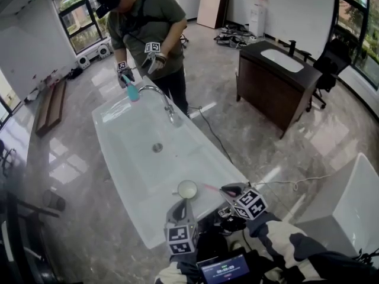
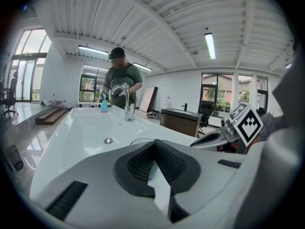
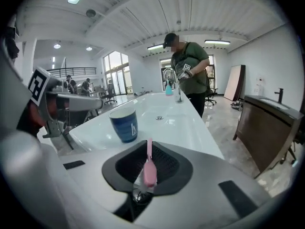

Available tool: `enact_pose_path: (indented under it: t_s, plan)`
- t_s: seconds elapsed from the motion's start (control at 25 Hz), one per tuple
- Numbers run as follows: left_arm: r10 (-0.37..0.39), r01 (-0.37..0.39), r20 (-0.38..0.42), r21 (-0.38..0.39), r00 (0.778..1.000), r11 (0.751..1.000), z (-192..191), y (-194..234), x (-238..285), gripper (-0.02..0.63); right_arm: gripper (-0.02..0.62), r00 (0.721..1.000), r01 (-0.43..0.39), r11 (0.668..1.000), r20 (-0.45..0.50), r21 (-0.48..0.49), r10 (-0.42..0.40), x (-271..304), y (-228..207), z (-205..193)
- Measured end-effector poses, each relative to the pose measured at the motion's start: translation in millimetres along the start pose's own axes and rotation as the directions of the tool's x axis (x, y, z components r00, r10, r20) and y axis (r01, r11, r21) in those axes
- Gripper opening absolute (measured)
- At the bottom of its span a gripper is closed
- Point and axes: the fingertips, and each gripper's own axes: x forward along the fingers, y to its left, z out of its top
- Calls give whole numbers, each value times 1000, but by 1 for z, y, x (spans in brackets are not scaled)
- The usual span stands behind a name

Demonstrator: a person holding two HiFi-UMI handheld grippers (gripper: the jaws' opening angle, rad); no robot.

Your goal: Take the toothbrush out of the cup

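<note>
Marble floor and tall windows surround a long white basin tabletop (image 1: 133,152). At its 12 o'clock end another person works by the tap. At the 6 o'clock end, nearest me, stands the cup (image 1: 187,189).

The toothbrush (image 3: 149,171) is already out of the cup. My right hand-held gripper (image 1: 230,190) is clenched on it at about 3 o'clock from the cup, clear of the rim. In the right gripper view the broader pink end sits between the pads and the thin shaft points out toward the cup. I cannot tell whether the head or the handle is pinched.

My left hand-held gripper (image 1: 182,205) sits at 6 o'clock from the cup, just beside it. Its jaws are drawn together, and I can make out nothing held between them.

I judge the brush very light, stiff along its length and fairly slick plastic. It is so narrow that it could swivel between the pads if knocked. The broad part is the sensible place to hold, with a firm squeeze. The cup looks light enough to tip if nudged.
</note>
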Motion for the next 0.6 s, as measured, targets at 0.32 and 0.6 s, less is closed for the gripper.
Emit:
enact_pose_path:
  t_s: [0.32,0.6]
  plan:
    - [17,-17,-22,-8,1000,1000,-7,2,-6,5,40,998,-1,1000,-68,10,2,17,0,-20]
    - [20,-20,-20,-15,1000,1000,-12,3,-6,5,184,996,12,999,-94,40,-8,22,-1,-20]
